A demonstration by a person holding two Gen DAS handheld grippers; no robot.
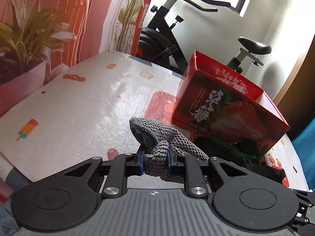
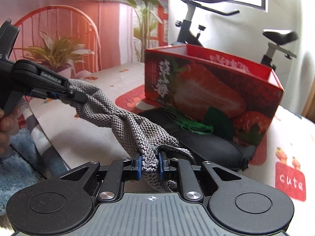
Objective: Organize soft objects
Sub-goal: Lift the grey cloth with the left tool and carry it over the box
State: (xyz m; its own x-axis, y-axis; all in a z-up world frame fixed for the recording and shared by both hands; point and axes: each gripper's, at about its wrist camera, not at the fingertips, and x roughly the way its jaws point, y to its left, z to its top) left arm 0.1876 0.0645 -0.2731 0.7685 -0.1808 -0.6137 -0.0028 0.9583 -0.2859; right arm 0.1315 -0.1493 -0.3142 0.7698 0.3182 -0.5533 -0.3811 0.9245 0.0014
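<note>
A grey knitted cloth [image 2: 122,118] hangs twisted between both grippers, above the table. My left gripper [image 1: 155,162] is shut on one end of the grey cloth [image 1: 167,137]; it also shows at the left of the right wrist view [image 2: 65,95]. My right gripper [image 2: 150,166] is shut on the other end. A red strawberry-print box [image 2: 212,90] with an open top stands on the table just beyond; in the left wrist view the box [image 1: 226,108] is ahead to the right.
A dark cushion [image 2: 206,145] and green threads [image 2: 187,125] lie at the box's foot. The table [image 1: 78,108] has a white printed cover. An exercise bike [image 1: 167,39] stands behind. A potted plant [image 1: 25,39] is at left. A blue fluffy fabric [image 2: 17,157] lies lower left.
</note>
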